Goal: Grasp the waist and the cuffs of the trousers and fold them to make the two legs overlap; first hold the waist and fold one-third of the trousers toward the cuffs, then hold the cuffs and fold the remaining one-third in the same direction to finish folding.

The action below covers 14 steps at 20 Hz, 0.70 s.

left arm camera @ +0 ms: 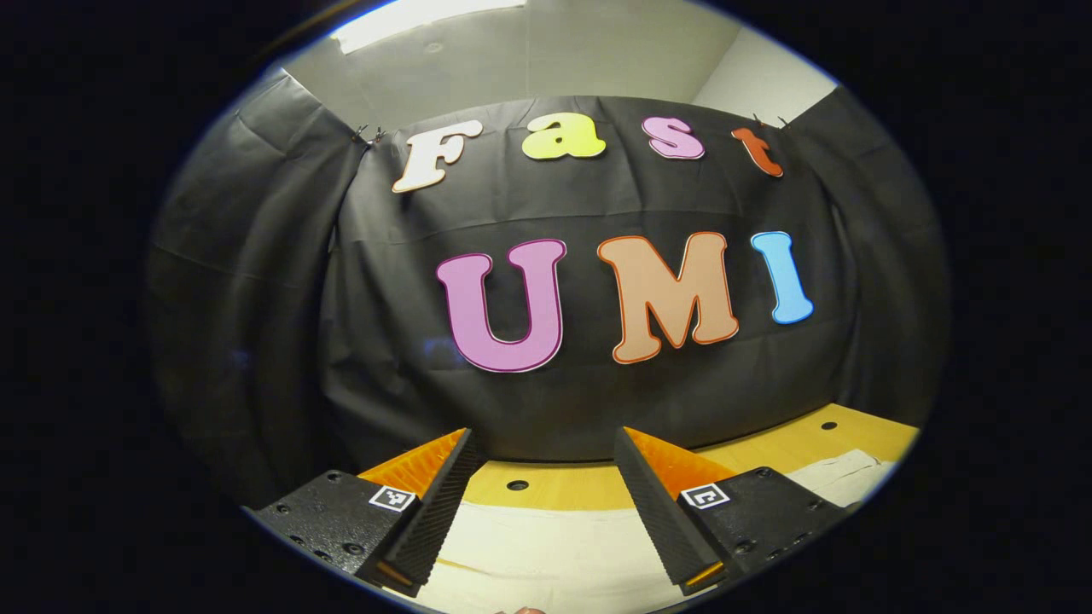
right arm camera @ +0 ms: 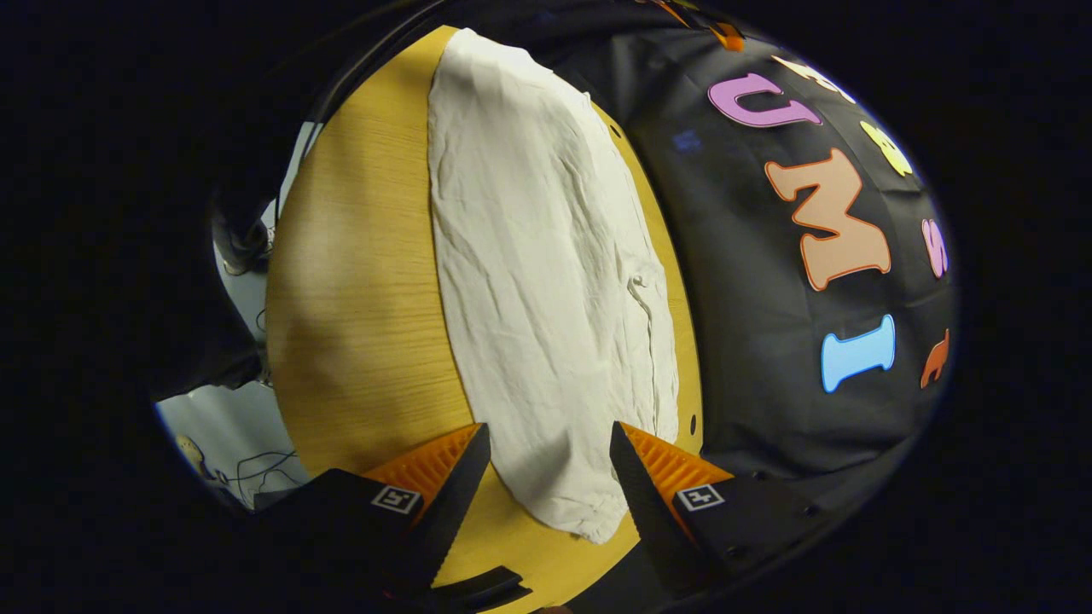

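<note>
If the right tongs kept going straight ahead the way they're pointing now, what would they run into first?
Most likely the white trousers: the open right tongs point along the cloth lying on the wooden table, its near end between the fingers. Their height above it is unclear.

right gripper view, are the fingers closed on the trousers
No, the right gripper is open, its fingers spread to either side of the trousers, which lie flat on the table.

We are seeing left gripper [left arm camera: 546,503] hovering with fingers spread apart over pale trousers [left arm camera: 554,558] lying on wooden table [left arm camera: 768,452]; nothing sitting between fingers; black cloth wall hanging behind.
</note>
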Each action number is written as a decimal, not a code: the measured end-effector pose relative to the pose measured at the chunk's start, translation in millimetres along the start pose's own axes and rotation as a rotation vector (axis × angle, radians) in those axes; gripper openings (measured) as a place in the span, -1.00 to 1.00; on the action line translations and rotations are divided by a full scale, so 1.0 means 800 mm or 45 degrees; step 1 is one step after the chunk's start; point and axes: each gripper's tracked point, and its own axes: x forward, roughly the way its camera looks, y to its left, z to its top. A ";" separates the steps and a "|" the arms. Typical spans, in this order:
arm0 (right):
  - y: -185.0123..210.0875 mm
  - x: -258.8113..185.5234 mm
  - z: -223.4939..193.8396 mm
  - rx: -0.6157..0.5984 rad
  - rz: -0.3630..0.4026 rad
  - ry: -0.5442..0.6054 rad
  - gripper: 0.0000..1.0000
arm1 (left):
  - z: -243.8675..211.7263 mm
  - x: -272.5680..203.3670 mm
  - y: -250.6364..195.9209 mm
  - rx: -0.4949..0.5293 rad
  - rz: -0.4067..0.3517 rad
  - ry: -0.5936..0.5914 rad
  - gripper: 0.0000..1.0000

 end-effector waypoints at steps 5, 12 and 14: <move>-0.015 0.035 0.009 -0.017 -0.041 0.037 0.78 | -0.009 -0.006 0.005 0.006 0.011 0.020 0.93; 0.007 0.056 0.011 -0.037 0.010 0.093 -0.63 | -0.027 -0.012 0.010 0.034 0.007 0.055 0.92; 0.004 0.056 0.009 -0.018 -0.027 0.096 -0.78 | -0.039 -0.015 0.014 0.067 0.000 0.074 0.93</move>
